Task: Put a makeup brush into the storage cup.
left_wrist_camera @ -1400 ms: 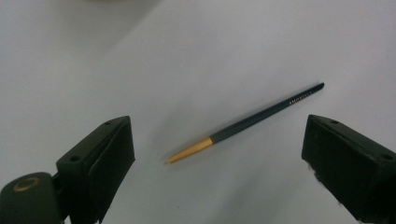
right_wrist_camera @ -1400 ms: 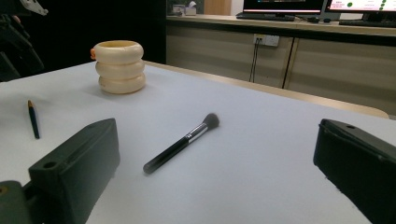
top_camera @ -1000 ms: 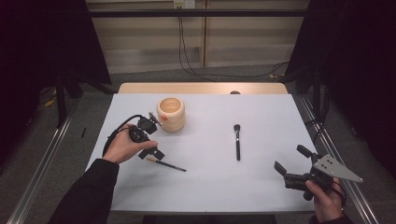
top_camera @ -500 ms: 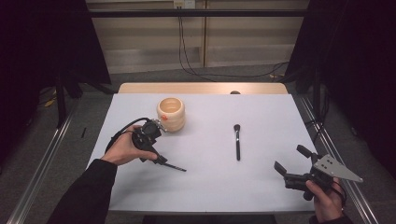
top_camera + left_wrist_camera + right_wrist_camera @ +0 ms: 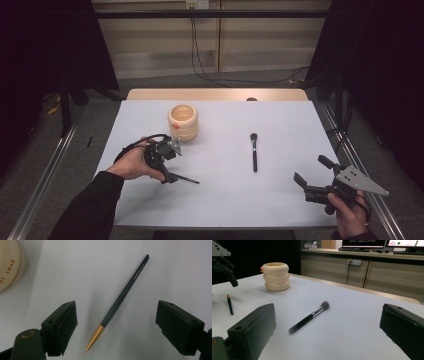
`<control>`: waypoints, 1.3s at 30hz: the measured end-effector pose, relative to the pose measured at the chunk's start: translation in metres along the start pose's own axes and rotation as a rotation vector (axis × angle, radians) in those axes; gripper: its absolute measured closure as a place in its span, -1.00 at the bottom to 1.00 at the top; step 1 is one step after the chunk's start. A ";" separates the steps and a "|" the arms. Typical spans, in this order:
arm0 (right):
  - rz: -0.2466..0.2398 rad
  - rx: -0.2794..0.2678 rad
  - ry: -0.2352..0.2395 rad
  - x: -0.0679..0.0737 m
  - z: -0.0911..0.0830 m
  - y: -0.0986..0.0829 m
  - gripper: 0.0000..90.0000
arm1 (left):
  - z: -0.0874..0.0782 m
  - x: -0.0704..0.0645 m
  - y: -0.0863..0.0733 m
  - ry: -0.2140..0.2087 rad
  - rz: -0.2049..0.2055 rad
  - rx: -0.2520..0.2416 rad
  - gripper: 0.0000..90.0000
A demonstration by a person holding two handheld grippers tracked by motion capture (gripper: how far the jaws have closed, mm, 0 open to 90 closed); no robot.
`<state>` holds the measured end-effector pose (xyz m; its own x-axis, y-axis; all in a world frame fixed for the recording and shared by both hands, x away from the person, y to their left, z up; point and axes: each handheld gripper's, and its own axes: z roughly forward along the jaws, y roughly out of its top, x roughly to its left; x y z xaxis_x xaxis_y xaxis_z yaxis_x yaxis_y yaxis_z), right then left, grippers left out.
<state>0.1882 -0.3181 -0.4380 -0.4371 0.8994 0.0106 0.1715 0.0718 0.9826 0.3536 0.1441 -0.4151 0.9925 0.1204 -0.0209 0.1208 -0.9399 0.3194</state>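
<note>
Left gripper: hovering over the pencil, jaws gaping wide on either side of it, not touching. Pencil: lying flat on the table, toward its left edge. Right gripper: idling wide open near the front right corner.

One slim pencil and one makeup brush lie on the table. One ringed cream pot stands nearby (two grippers in all).
</note>
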 end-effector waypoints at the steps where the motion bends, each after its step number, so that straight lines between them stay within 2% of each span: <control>1: 0.000 0.002 0.003 0.000 0.000 0.000 -1.00 | 0.000 0.000 0.000 -0.009 0.013 0.002 -0.47; 3: -0.004 -0.004 0.006 0.000 0.000 0.000 -1.00 | 0.001 0.000 0.000 0.014 0.047 0.010 -0.39; 5: -0.002 -0.001 0.001 0.000 0.000 0.000 -1.00 | 0.001 -0.001 0.000 0.008 0.088 0.004 -0.20; 8: -0.003 -0.001 0.003 0.000 0.000 0.000 -1.00 | 0.001 -0.001 -0.001 -0.002 0.111 0.016 -0.18; 11: -0.003 0.000 0.001 0.000 0.000 0.000 -1.00 | 0.002 0.001 -0.003 0.001 0.114 0.027 -0.03; 12: 0.000 0.002 0.001 0.000 0.000 0.000 -1.00 | 0.002 0.001 -0.003 -0.007 0.129 0.030 0.09; 18: -0.001 0.001 0.001 0.000 0.000 0.000 -1.00 | 0.008 0.003 -0.002 0.006 0.127 0.051 0.24; 24: 0.005 0.004 0.005 0.000 0.000 0.000 -1.00 | 0.015 0.002 0.001 -0.008 0.147 0.076 0.42; 26: 0.001 0.003 0.004 0.000 0.000 0.000 -1.00 | 0.017 0.002 0.002 -0.006 0.144 0.089 0.42; 29: 0.002 0.001 -0.001 0.000 0.000 0.000 -1.00 | 0.019 0.002 0.002 -0.010 0.163 0.109 0.42; 33: 0.002 0.003 0.002 -0.001 0.000 0.000 -1.00 | 0.022 0.001 0.002 -0.011 0.157 0.105 0.45; 34: 0.001 0.001 0.000 0.000 0.000 0.000 -1.00 | 0.024 0.000 0.001 -0.020 0.141 0.094 0.46; 36: 0.001 0.000 -0.002 0.000 0.000 0.000 -1.00 | 0.024 0.002 0.002 -0.017 0.161 0.122 0.49; 37: 0.001 0.001 -0.001 0.000 0.000 0.000 -1.00 | 0.028 -0.001 0.001 -0.012 0.118 0.081 0.50; 38: 0.001 0.003 0.002 0.000 0.000 0.000 -1.00 | 0.027 0.001 0.002 -0.016 0.152 0.110 0.53; 39: 0.000 0.004 0.002 0.000 0.000 0.000 -1.00 | 0.027 0.001 0.003 -0.027 0.140 0.113 0.54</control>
<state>0.1880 -0.3186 -0.4381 -0.4391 0.8984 0.0108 0.1746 0.0735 0.9819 0.3557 0.1329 -0.4403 0.9997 -0.0217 -0.0098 -0.0191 -0.9769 0.2126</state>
